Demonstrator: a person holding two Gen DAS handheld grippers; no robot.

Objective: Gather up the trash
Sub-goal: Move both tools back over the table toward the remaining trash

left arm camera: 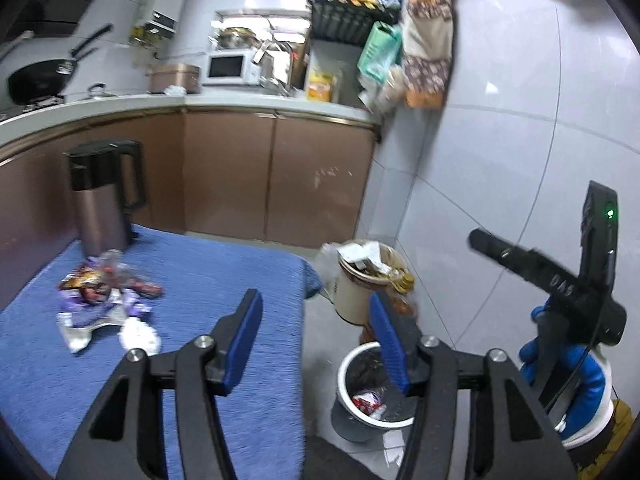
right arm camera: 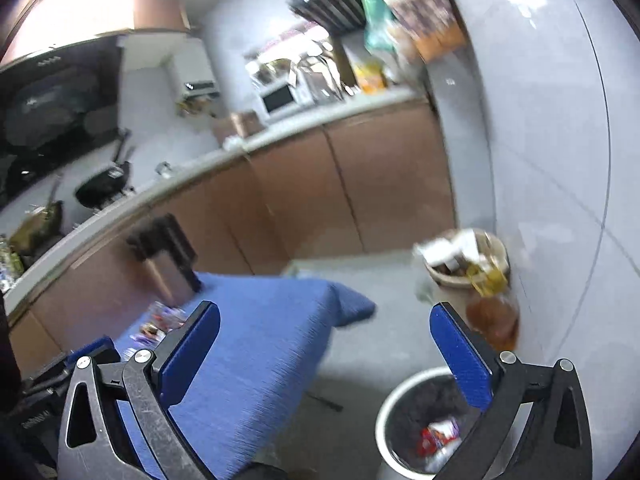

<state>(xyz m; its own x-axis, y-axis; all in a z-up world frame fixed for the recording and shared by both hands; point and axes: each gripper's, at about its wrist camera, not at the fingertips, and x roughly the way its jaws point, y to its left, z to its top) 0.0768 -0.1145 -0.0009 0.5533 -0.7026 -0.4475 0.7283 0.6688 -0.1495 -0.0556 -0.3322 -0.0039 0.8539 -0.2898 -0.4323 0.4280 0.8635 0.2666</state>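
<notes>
Left wrist view: left gripper wide, empty; right gripper wide, empty above bin. Next: wrappers near table's far-left corner by kettle; pinch one low, carry over near-right edge.

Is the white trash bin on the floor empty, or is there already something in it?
Not empty. The white bin has a dark liner, and both wrist views show red and white wrappers lying in it.

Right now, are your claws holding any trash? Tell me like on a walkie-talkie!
Left gripper open, empty. Right gripper open, empty. Wrappers on blue cloth; some already in white bin. Nothing blocking.
</notes>
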